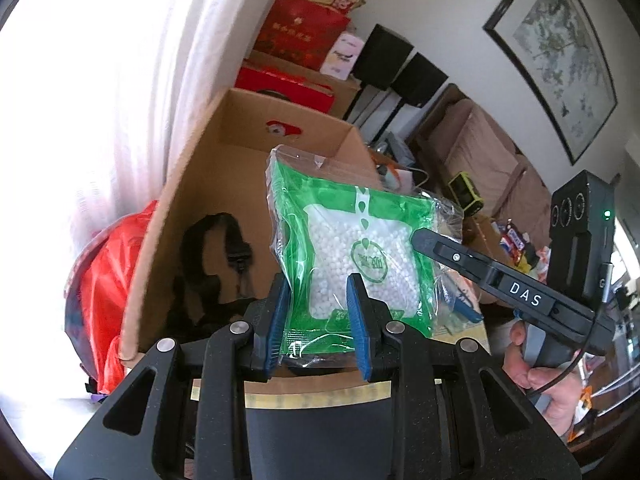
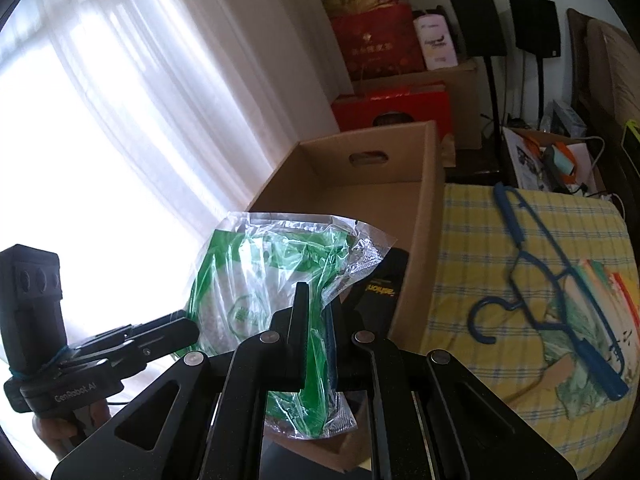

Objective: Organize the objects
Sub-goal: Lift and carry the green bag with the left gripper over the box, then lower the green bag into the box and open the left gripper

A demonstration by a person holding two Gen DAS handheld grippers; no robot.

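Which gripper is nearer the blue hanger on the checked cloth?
Right. The right gripper, shut on the green packet, sits just left of the blue hanger; the left gripper holds the packet's far side.

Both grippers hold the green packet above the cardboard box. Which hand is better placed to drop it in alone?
Probably the left. The left gripper pinches the green packet by its bottom edge, directly facing the open cardboard box. The right gripper grips only one side edge, with the box further ahead.
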